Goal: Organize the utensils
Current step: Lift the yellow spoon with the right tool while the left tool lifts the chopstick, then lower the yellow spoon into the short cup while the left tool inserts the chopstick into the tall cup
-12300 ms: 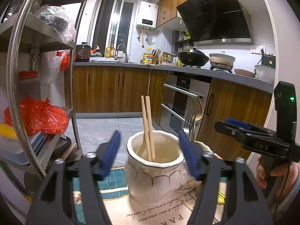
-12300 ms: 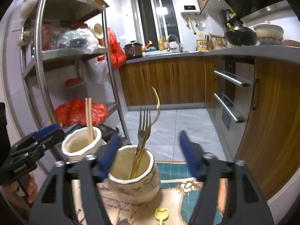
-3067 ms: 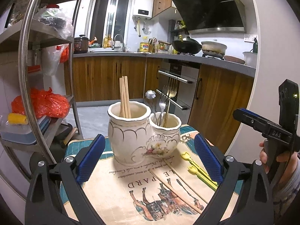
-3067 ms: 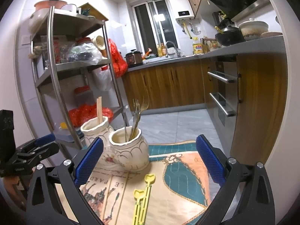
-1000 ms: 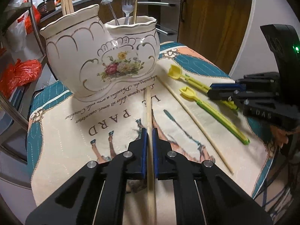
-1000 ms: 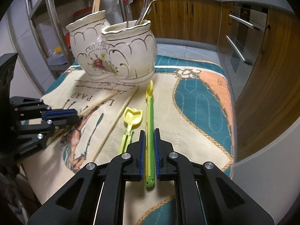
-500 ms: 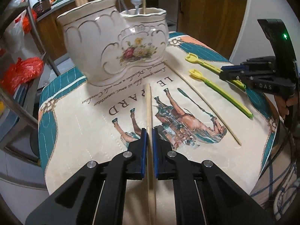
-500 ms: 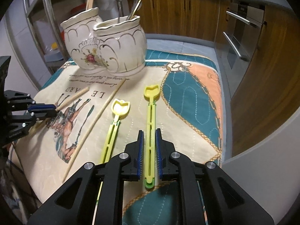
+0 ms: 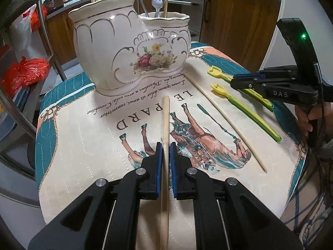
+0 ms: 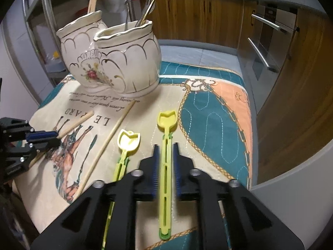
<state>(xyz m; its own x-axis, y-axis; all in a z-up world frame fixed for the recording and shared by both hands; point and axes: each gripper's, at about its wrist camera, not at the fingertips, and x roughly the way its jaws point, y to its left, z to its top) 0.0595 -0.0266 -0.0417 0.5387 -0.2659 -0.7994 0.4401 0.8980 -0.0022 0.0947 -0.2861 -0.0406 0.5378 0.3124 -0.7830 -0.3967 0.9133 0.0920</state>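
Observation:
My left gripper [image 9: 164, 145] is shut on a wooden chopstick [image 9: 165, 120] and holds it over the printed mat [image 9: 87, 137], pointing at the white double ceramic holder [image 9: 124, 50]. A second chopstick [image 9: 224, 116] lies on the mat to the right. My right gripper [image 10: 166, 145] is shut on a yellow-green plastic spoon [image 10: 166, 125]; the other yellow spoon [image 10: 127, 141] lies left of it. The holder [image 10: 124, 62] has chopsticks in its tall cup and forks in the low cup. The right gripper also shows in the left wrist view [image 9: 245, 79].
A metal shelf rack [image 9: 25, 79] with red bags stands left of the table. Wooden cabinets and an oven [image 10: 268, 41] are behind and to the right. The table edge [image 10: 291, 166] drops off at the right.
Both grippers have lifted their utensils slightly off the mat. The left gripper drew back from the holder; the right spoon now rides higher between the jaws.

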